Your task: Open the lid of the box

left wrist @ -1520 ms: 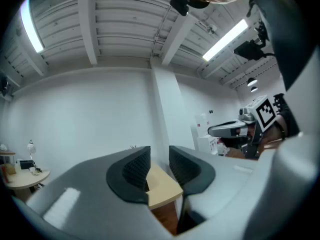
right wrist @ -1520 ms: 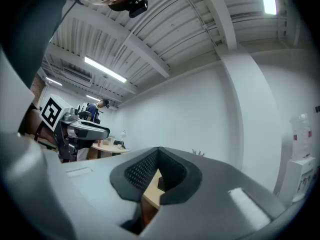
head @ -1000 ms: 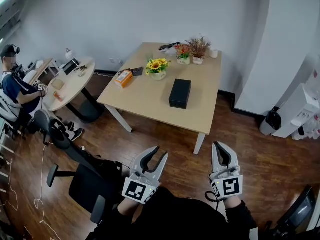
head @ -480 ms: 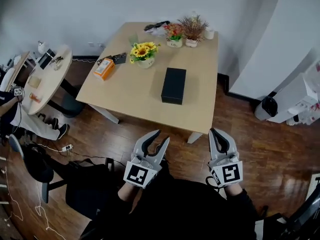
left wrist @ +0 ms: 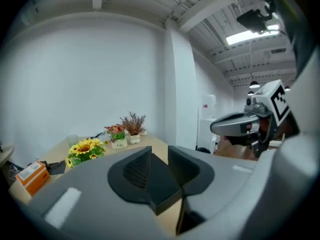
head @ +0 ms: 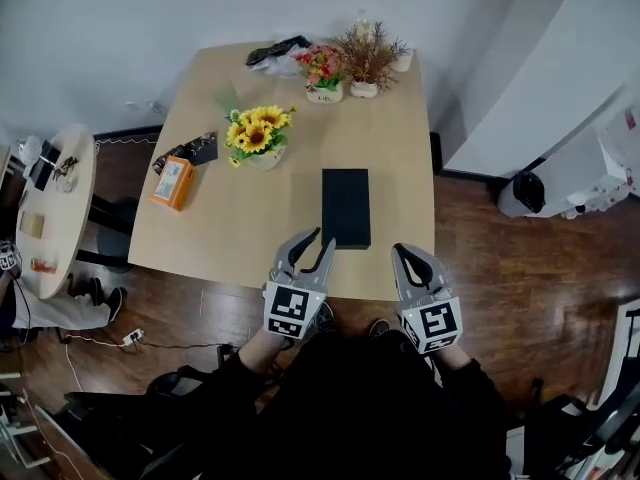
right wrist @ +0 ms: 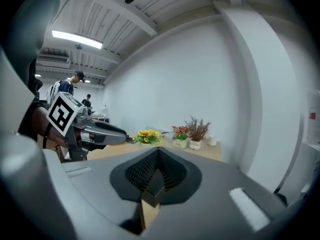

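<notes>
A black box [head: 346, 206] lay flat on a wooden table [head: 200, 218], lid seemingly shut. The left tool [head: 322, 238] sat just beside the box's near left corner, jaws slightly apart and closing on nothing. The right tool [head: 402, 253], jaws together and empty, hovered near the box's near right corner. The opening itself appeared wholly undone.

We stand over a pale wooden table [head: 250, 218] on dark plank floor [head: 500, 268]; white wall [head: 120, 28] at twelve o'clock, round table [head: 60, 198] at nine.
</notes>
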Demonstrator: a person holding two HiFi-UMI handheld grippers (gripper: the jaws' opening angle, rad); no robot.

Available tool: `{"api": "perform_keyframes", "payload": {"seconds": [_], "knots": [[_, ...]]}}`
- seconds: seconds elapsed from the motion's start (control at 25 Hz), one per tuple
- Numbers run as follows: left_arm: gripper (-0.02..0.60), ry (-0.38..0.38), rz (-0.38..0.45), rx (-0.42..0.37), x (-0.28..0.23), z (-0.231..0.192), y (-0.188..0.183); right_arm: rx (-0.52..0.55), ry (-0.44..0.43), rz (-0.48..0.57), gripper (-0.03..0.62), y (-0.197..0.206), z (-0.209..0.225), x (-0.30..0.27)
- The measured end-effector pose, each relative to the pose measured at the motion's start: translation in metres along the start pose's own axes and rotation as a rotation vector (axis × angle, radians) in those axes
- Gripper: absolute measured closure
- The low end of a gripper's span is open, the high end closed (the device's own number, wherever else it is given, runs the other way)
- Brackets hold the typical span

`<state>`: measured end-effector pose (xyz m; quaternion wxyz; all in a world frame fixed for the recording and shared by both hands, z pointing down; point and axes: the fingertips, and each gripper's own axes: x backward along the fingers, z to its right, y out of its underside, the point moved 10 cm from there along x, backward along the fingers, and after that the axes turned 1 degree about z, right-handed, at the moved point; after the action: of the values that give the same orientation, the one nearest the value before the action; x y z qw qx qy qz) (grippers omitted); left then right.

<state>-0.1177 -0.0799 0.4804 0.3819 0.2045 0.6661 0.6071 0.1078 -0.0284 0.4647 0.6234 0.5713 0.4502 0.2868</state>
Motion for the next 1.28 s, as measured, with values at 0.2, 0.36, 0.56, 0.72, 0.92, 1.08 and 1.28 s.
{"api": "perform_keyframes", "payload": {"seconds": [0.2, 0.36, 0.56, 0.72, 0.92, 1.08, 1.28], "knots": [[0.497, 0.098, -0.118, 0.01, -0.041, -0.019, 0.038, -0.018, -0.103, -0.093, 0.594, 0.027, 0.015, -0.051], [0.308, 0.137, -0.226, -0.032, -0.057, -0.021, 0.072, -0.016, -0.234, -0.237, 0.494, 0.058, 0.028, -0.089], [0.207, 0.176, -0.383, -0.048, -0.07, -0.022, 0.108, 0.046, -0.346, -0.379, 0.327, 0.099, 0.024, -0.108], [0.209, 0.234, -0.387, -0.033, -0.085, -0.015, 0.111, 0.114, -0.376, -0.431, 0.292, 0.116, 0.018, -0.115], [0.213, 0.241, -0.376, -0.035, -0.092, -0.008, 0.111, 0.178, -0.354, -0.432, 0.276, 0.12, 0.014, -0.119], [0.228, 0.233, -0.378, -0.063, -0.089, -0.008, 0.111, 0.186, -0.355, -0.434, 0.281, 0.124, 0.01, -0.12], [0.25, 0.225, -0.373, -0.031, -0.09, -0.01, 0.114, 0.106, -0.361, -0.427, 0.295, 0.122, 0.015, -0.123]]}}
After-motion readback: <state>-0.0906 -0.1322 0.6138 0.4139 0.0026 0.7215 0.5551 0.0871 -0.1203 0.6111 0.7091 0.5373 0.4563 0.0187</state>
